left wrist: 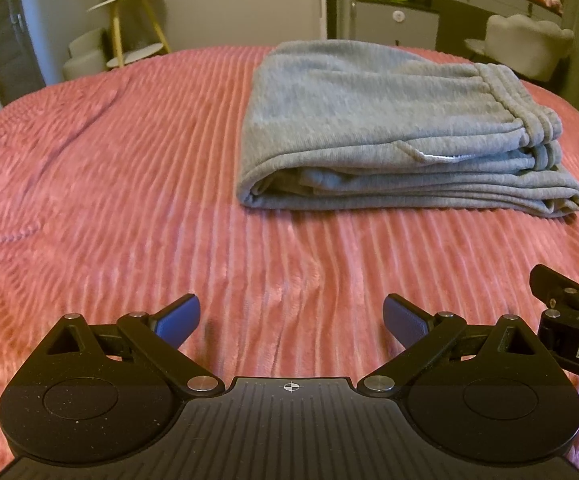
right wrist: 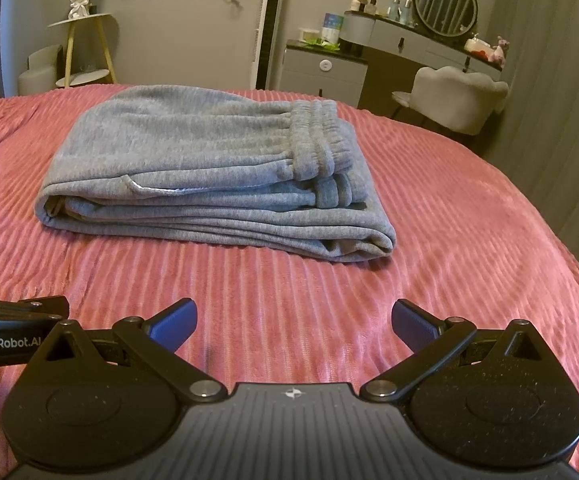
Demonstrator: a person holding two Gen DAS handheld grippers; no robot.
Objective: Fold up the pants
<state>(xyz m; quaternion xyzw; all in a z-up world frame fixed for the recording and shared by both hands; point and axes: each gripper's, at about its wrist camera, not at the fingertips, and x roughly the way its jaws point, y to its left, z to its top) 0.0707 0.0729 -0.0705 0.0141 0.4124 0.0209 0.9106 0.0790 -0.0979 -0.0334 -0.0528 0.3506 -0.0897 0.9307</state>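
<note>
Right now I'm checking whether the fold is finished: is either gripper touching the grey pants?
Apart. Both wrist views show open left gripper and right gripper with bare pink bedspread between them and the folded pants.

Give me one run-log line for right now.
stage: fold looks done | grey pants: folded stack on pink bedspread | left claw: open, clear | right claw: open, clear

- A bed covered in a pink ribbed plush bedspread (left wrist: 109,184) (right wrist: 469,240) is carrying everything.
- Grey fleece sweatpants (left wrist: 377,120) (right wrist: 209,172), folded into a layered stack, are lying directly on it, toward its far edge, elastic waistband facing the bed's right edge.
</note>
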